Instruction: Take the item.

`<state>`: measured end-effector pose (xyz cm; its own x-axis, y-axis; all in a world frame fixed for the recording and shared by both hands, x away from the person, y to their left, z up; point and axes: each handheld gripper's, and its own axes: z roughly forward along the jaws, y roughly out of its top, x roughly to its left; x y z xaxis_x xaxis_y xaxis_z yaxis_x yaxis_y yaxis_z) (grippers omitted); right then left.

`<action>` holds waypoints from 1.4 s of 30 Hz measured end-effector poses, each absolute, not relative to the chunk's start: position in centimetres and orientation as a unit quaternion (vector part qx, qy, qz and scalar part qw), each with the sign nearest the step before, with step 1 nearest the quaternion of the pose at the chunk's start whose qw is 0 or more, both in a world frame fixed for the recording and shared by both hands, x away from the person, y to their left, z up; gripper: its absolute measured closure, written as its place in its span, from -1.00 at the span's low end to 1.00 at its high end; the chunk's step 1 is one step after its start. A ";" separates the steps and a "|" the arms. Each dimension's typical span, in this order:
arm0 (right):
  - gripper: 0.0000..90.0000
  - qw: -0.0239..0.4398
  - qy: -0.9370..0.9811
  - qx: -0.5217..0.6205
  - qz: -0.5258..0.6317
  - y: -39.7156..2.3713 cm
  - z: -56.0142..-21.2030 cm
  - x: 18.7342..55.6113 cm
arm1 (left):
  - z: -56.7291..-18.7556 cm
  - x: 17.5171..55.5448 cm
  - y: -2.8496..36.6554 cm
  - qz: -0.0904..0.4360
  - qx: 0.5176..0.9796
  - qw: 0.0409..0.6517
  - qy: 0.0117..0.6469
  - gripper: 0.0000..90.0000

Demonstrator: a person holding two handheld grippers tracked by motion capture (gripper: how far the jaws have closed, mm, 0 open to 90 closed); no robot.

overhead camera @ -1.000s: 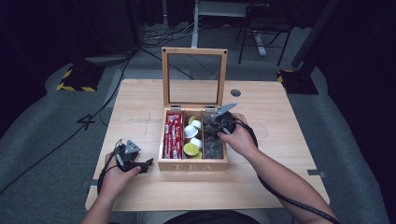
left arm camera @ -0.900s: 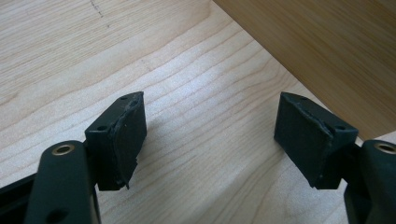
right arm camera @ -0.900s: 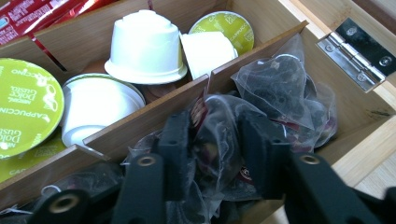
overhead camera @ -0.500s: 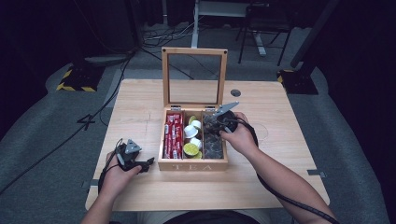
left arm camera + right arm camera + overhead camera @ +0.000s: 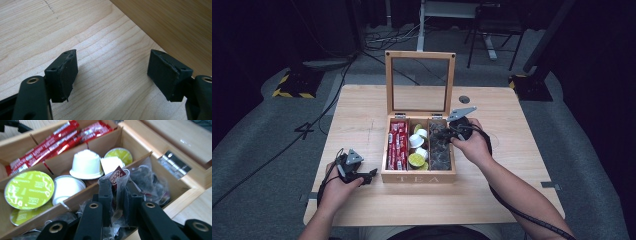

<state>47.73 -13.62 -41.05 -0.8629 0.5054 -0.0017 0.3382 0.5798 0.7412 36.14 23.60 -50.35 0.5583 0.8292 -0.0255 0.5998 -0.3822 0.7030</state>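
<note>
your right gripper (image 5: pixel 447 134) is reaching into the right-hand compartment of the wooden tea box (image 5: pixel 418 177), and its jaws have just been closing and are now pinching a clear tea bag packet (image 5: pixel 119 185) that is sticking up between the pads above the other packets. beside those jaws, the white and green capsules (image 5: pixel 86 164) are sitting in the middle compartment and the red sachets (image 5: pixel 53 143) beyond them. your left gripper (image 5: pixel 362 176) is resting on the table (image 5: pixel 362 112) just beside the box's front corner, jaws standing apart with nothing between them.
</note>
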 end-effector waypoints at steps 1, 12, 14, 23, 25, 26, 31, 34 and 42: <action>0.76 0.108 0.880 0.238 0.396 -13.7 -40.8 47.7 | -50.4 36.2 23.6 0.169 0.814 0.341 0.438 -0.45; 0.76 0.115 0.859 0.229 0.443 -15.1 -38.5 46.8 | -50.3 36.3 24.1 0.166 0.818 0.342 0.431 -0.40; 0.76 0.117 0.857 0.229 0.447 -15.3 -38.1 46.6 | -50.3 36.3 24.1 0.165 0.818 0.343 0.431 -0.40; 0.76 0.130 0.848 0.230 0.460 -17.1 -36.5 46.0 | -50.3 36.4 24.4 0.162 0.820 0.345 0.427 -0.39; 0.76 0.135 0.847 0.232 0.459 -17.8 -36.2 45.7 | -50.3 36.4 24.5 0.162 0.820 0.345 0.427 -0.39; 0.76 0.137 0.847 0.234 0.458 -18.1 -36.0 45.6 | -50.3 36.4 24.5 0.162 0.820 0.346 0.427 -0.39; 0.76 0.153 0.843 0.241 0.456 -20.1 -35.2 45.0 | -50.4 36.4 24.5 0.161 0.819 0.347 0.427 -0.39; 0.76 0.162 0.840 0.248 0.455 -21.4 -34.7 44.7 | -50.4 36.5 24.6 0.162 0.820 0.346 0.426 -0.39; 0.76 0.181 0.832 0.266 0.452 -24.4 -34.0 44.0 | -50.4 36.5 24.5 0.163 0.819 0.345 0.429 -0.40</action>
